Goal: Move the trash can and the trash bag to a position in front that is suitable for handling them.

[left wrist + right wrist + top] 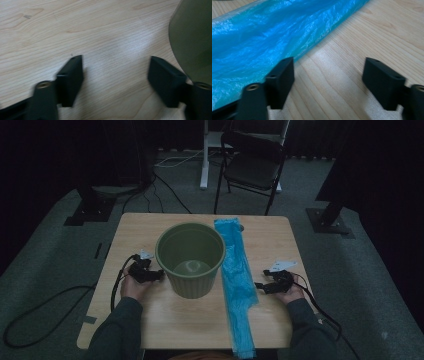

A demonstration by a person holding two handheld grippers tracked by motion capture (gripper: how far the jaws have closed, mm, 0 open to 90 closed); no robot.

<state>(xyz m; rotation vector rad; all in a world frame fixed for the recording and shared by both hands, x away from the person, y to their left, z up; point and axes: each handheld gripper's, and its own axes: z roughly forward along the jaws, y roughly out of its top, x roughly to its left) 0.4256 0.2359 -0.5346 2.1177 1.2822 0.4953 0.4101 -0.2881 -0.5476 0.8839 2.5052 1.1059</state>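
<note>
- My left gripper [159,274] and right gripper [258,285] are showing black, each topped by a pale grey plate.
- The bin [190,259] is showing a dull olive green.
- The plastic bag [237,275] is glowing bright blue, crinkled and glossy.
- The tabletop [280,245] is showing light wood with fine grain.
- My sleeves [119,325] are looking dark grey-green.

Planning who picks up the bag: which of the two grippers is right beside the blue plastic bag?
The right gripper: its open jaws sit just off the blue bag. The left gripper, also open, sits beside the green bin.
</note>
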